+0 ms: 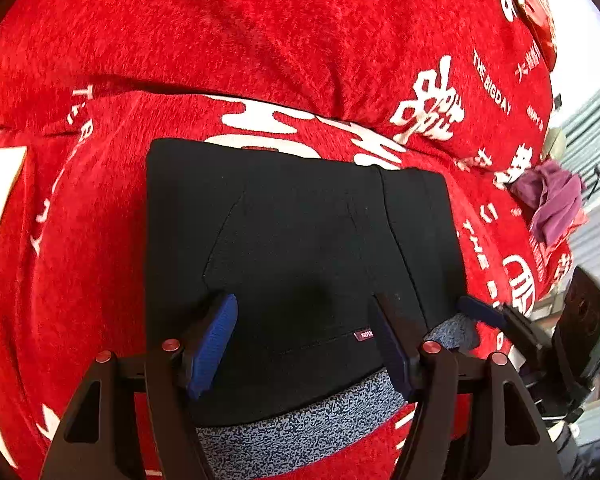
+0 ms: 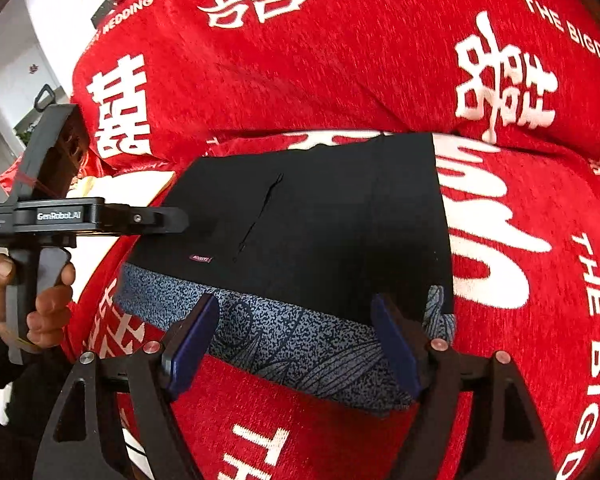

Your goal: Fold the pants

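Note:
The black pants (image 1: 300, 248) lie folded into a compact rectangle on the red bedspread (image 1: 220, 40), with a blue-grey speckled waistband (image 1: 300, 424) along the near edge. They also show in the right wrist view (image 2: 320, 220) with the waistband (image 2: 300, 340) nearest. My left gripper (image 1: 304, 324) is open, fingers spread over the pants' near part, holding nothing. My right gripper (image 2: 296, 324) is open over the waistband, empty. The left gripper's body (image 2: 80, 216) shows at the left in the right wrist view, held by a hand (image 2: 48, 304).
The red bedspread (image 2: 340, 60) with white characters bulges up behind the pants. A purple cloth (image 1: 552, 200) lies at the bed's right edge. The right gripper's body (image 1: 572, 332) shows at the right. White furniture (image 2: 16, 80) stands beyond the bed.

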Demonstrator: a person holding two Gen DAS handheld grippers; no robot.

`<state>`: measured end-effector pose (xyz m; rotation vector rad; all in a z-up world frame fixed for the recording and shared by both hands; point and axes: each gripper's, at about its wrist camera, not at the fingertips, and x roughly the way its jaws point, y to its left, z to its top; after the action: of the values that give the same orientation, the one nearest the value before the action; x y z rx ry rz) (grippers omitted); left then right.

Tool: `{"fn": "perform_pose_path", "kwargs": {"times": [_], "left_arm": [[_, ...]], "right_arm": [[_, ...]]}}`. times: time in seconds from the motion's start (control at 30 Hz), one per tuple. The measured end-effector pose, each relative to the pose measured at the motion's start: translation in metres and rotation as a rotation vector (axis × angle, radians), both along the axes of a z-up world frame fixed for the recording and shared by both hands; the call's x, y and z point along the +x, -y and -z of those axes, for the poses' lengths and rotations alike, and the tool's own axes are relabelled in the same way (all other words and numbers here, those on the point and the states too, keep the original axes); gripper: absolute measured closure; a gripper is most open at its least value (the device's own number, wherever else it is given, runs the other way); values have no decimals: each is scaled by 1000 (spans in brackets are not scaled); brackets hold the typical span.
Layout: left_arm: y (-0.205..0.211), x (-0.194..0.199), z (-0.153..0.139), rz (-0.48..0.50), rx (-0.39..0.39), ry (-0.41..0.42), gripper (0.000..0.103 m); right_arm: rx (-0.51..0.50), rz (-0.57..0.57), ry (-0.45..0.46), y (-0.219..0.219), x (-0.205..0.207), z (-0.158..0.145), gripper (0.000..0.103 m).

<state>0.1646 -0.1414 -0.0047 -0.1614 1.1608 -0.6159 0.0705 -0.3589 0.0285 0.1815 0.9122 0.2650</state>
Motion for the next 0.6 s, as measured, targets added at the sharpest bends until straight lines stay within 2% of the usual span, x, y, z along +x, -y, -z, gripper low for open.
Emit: {"fn": "perform_pose_path", "kwargs": {"times": [0.1, 0.17, 0.23, 0.3, 0.47, 0.6], "left_arm": [[-3, 7, -13, 5, -19, -30, 34], [-8, 17, -28, -10, -52, -8, 34], [-6, 35, -37, -33, -38, 15, 34], [1, 53, -37, -38, -31, 0, 34], [24, 87, -10, -49, 66, -50, 34], [25, 96, 16, -73, 68, -100, 34]], "right_arm": [[-4, -17, -18, 0, 3, -2, 21], [16, -16, -43, 3, 8, -13, 21], [10, 0, 10, 10, 15, -34, 19], [-17, -16, 59, 14, 28, -49, 15], [-101, -76, 44, 10, 88, -50, 14], [-103, -101, -29, 6, 132, -28, 14]]}}
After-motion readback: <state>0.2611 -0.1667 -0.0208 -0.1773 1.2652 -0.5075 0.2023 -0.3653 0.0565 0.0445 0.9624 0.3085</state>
